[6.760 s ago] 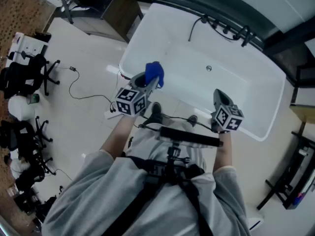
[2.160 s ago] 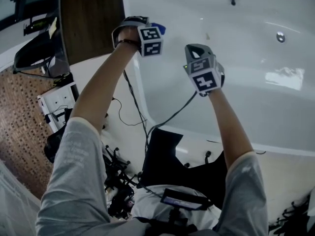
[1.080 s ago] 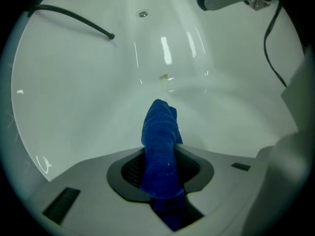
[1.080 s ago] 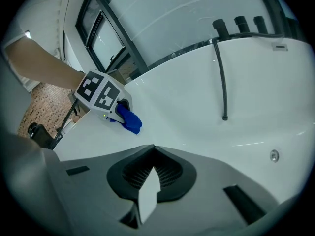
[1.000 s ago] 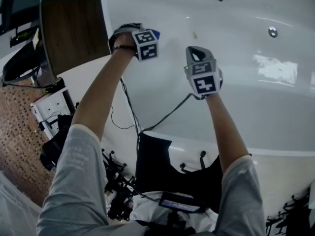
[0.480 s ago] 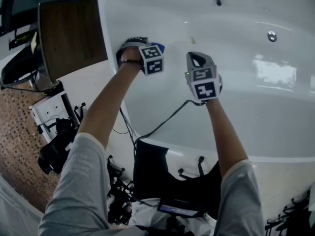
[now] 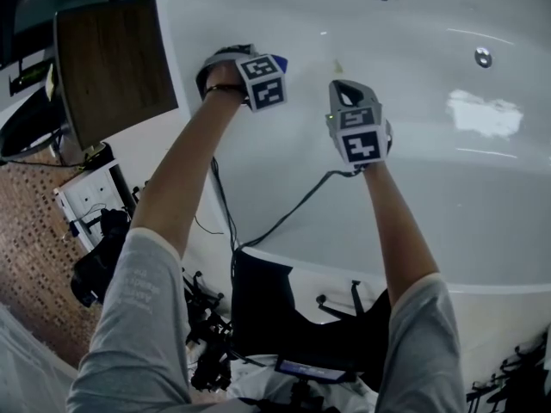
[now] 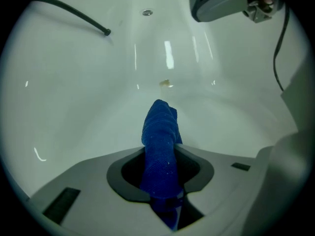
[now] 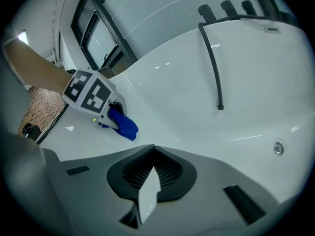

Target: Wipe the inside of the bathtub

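Note:
The white bathtub (image 7: 448,196) fills the head view's upper right. My left gripper (image 7: 274,65) is shut on a blue cloth (image 7: 281,61) and reaches over the tub's left end. In the left gripper view the cloth (image 8: 160,132) stands up between the jaws, pointing at the tub's inner wall (image 8: 74,97). A small yellowish speck (image 8: 166,83) lies on the tub surface beyond the cloth. My right gripper (image 7: 357,101) hovers beside it over the tub. Its jaws (image 9: 147,191) are together but for a thin slit, with nothing in them. The right gripper view shows the left gripper (image 9: 93,95) and the cloth (image 9: 124,125).
A black shower hose (image 9: 211,58) hangs down the far wall from the taps (image 9: 226,8). The drain (image 7: 483,56) sits to the right. A wooden cabinet (image 7: 112,63) stands left of the tub, and a black cable (image 7: 275,222) trails from my right gripper.
My left gripper with the cloth slid toward me half a second ago and has now moved back away along the tub's left end. The right gripper has hardly shifted.

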